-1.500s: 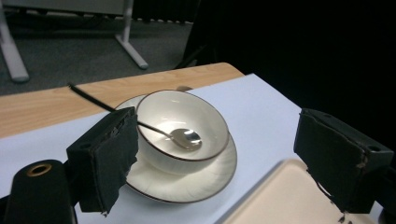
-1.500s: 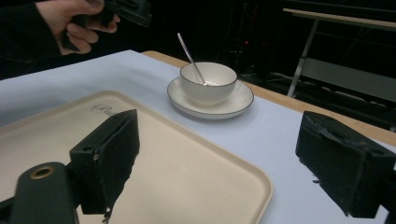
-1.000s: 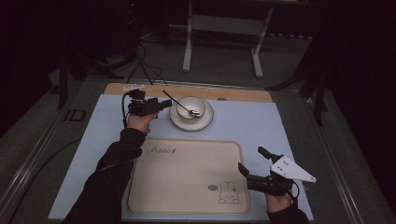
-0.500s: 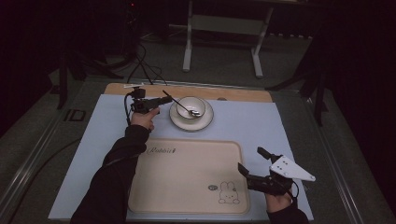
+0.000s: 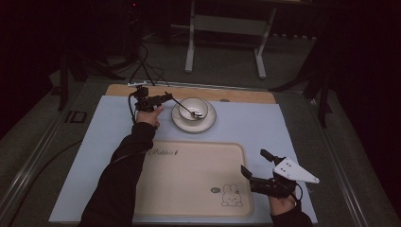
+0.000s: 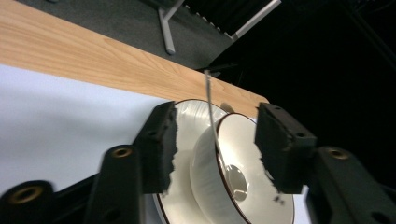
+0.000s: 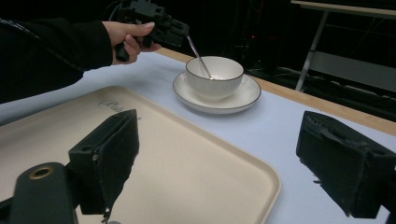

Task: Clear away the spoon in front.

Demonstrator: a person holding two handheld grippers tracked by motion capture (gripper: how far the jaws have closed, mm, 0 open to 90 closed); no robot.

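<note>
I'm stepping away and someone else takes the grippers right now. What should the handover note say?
Left gripper: open, jaws either side of the spoon handle, not yet closed on it.
Right gripper: open and holding nothing, at the near right corner of the tray.
Things: spoon leans in the bowl, which stands on its saucer at the far side of the mat. Nothing lies on the tray.
Done: left gripper lined up on the spoon.
Left: probably close on the handle and lift the spoon out.
</note>
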